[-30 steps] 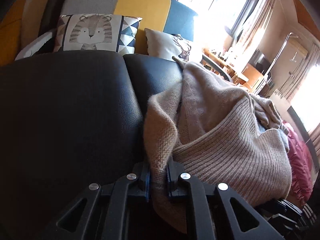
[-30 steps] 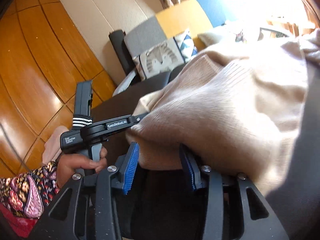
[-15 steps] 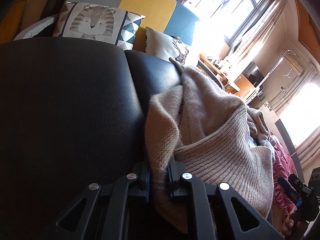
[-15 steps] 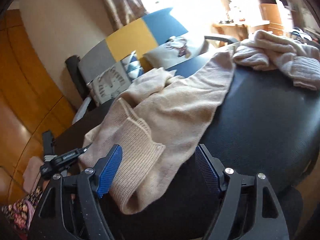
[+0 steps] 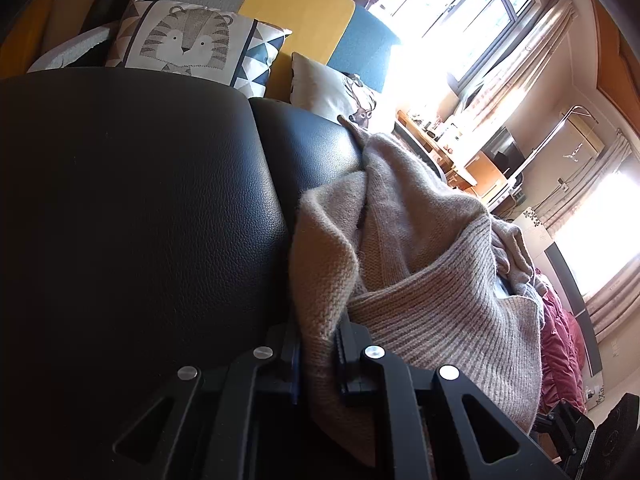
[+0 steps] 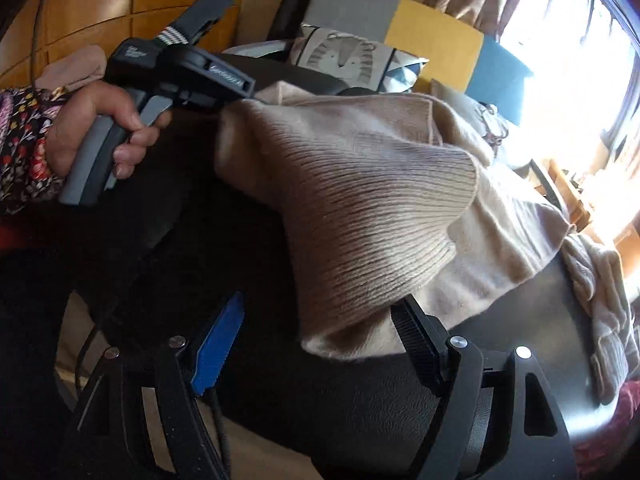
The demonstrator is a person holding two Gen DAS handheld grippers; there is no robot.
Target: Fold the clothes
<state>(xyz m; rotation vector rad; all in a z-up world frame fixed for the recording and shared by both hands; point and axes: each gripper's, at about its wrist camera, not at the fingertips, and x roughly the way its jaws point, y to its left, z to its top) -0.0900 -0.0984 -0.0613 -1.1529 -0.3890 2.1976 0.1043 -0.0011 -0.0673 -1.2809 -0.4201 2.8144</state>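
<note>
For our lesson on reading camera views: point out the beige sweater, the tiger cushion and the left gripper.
beige sweater (image 6: 372,200): right wrist view, on its ribbed band.
tiger cushion (image 5: 188,46): left wrist view, on the tiger's face.
left gripper (image 5: 318,354): left wrist view, between its fingertips, shut on the sweater's edge.

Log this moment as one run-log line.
left hand-held gripper: shut on sweater | right hand-held gripper: open, at sweater's ribbed edge | sweater: on black seat
</note>
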